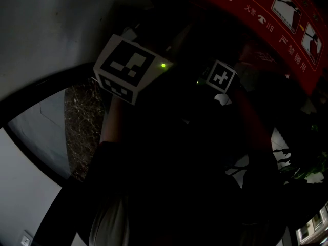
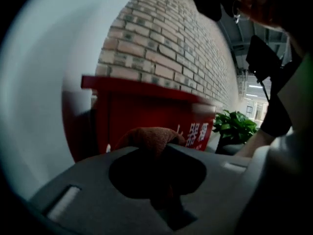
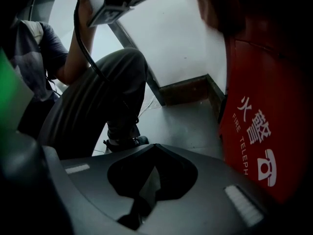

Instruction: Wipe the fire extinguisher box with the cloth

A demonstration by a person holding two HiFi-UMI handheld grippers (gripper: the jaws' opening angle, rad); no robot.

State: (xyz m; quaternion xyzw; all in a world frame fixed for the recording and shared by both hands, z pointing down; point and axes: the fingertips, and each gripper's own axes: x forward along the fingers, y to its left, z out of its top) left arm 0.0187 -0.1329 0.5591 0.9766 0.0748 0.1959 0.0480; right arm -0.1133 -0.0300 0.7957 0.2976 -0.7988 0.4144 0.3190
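The red fire extinguisher box (image 2: 146, 119) stands against a brick wall (image 2: 171, 48), straight ahead in the left gripper view. My left gripper (image 2: 164, 148) is shut on a brown cloth (image 2: 149, 137), which bulges out above the jaw tips, a little short of the box. In the right gripper view the box's red side (image 3: 266, 131) with white lettering fills the right edge. My right gripper (image 3: 154, 147) is shut with nothing in it, beside that face. The head view is very dark: only both marker cubes (image 1: 125, 68) (image 1: 221, 77) and the box's red top (image 1: 287, 19) show.
A potted green plant (image 2: 235, 125) stands right of the box. A person's leg and shoe (image 3: 122, 142) are on the grey floor (image 3: 181, 124) left of the box. A pale wall with a dark skirting (image 3: 188, 89) runs behind.
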